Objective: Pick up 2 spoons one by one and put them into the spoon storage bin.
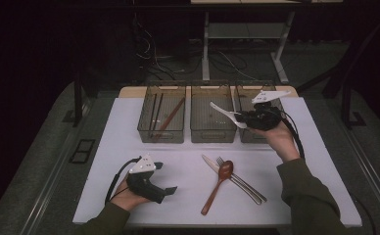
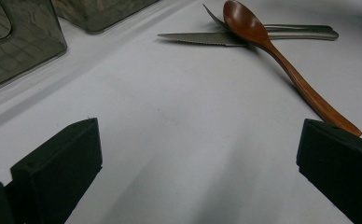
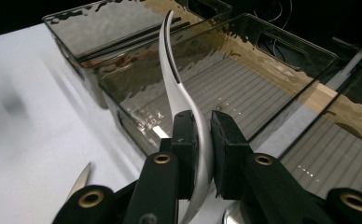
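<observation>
White tabletop, three smoky plastic bins at the far edge. Right gripper is clamped on a white spoon, held over the middle bin — best lowered with the spoon level inside the walls before letting go. Left gripper rests wide apart, holding nothing, near a wooden spoon, knife and fork.

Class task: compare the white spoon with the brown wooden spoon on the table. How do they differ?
The white spoon is clamped in the right gripper, raised over the middle bin; the brown wooden spoon lies free on the table, resting across a knife and fork. Both are spoons.
</observation>
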`<act>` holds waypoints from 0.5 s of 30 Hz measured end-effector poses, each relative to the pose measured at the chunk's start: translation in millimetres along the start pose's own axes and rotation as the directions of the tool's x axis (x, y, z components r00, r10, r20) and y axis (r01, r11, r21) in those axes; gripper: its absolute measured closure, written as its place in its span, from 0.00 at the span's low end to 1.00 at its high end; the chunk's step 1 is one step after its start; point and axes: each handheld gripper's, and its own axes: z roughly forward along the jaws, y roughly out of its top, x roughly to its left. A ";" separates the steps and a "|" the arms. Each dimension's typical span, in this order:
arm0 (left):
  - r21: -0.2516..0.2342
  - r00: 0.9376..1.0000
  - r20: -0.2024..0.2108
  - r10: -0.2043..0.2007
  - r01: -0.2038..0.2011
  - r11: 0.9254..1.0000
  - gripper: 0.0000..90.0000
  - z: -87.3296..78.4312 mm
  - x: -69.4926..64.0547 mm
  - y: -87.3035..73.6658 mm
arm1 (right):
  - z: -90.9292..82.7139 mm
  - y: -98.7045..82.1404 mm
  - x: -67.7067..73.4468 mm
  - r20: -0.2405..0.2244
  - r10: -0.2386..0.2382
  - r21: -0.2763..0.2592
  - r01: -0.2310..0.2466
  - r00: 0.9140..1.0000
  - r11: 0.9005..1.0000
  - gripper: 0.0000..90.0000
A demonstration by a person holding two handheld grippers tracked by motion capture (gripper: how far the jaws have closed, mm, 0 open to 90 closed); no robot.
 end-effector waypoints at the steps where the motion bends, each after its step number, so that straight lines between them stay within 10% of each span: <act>1: -0.001 1.000 0.000 0.002 -0.002 1.000 0.00 -0.1 -0.1 -0.1 | 3.5 2.2 -1.2 0.004 -0.004 0.009 0.004 1.000 1.000 0.89; 15: 0.001 1.000 -0.002 0.006 -0.006 1.000 0.00 -0.5 -1.0 -0.2 | 53.7 14.6 -8.1 -0.019 0.014 0.117 -0.012 1.000 0.993 0.89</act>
